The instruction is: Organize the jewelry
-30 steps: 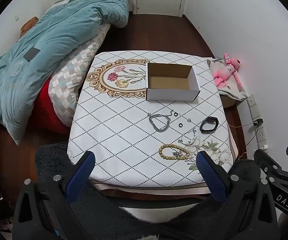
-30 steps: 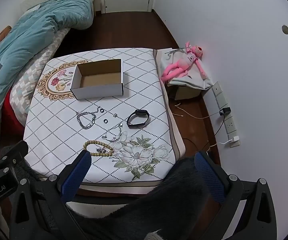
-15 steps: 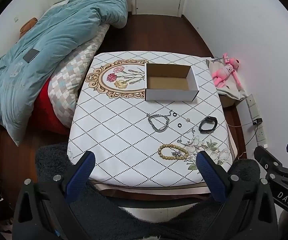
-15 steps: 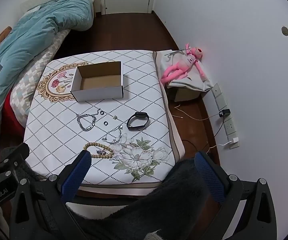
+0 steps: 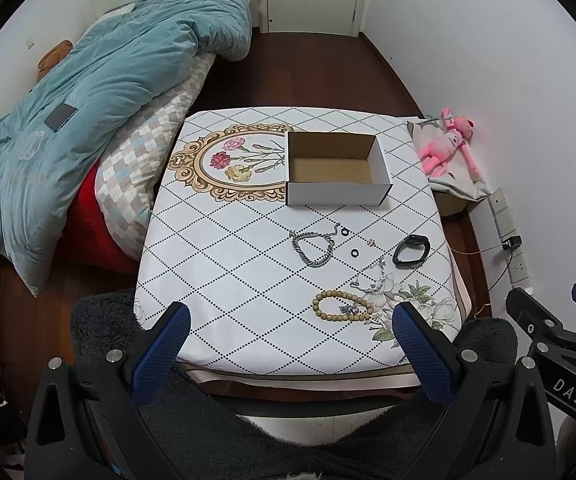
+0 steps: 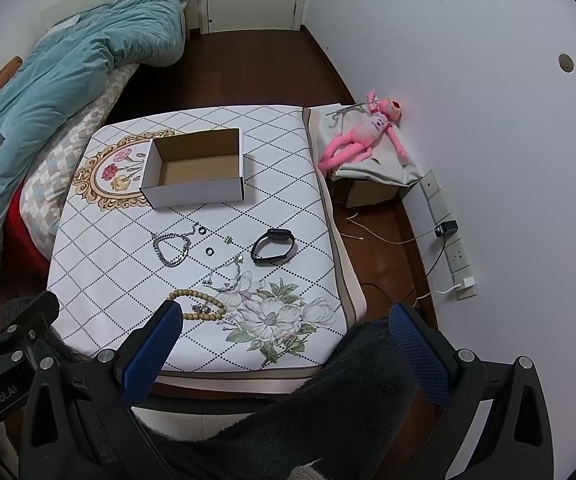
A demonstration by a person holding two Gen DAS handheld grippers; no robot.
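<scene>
Jewelry laid out loose, box waiting, nothing picked up yet.

Task stands at its start, by my judgement: the cardboard box (image 5: 338, 170) sits bare inside at the far part of the counter (image 5: 223, 264), and every piece lies nearer, well apart from it: silver chain bracelet (image 5: 314, 249), two small black rings (image 5: 354, 253), black band (image 5: 411, 250), thin silver chain (image 6: 227, 274) and wooden bead bracelet (image 5: 342, 307). The left gripper (image 5: 288, 354) and right gripper (image 6: 283, 354) hang above the near edge, fingers spread wide and holding nothing. The next move calls for lowering one gripper onto a single piece, likely the bead bracelet, which lies closest.
</scene>
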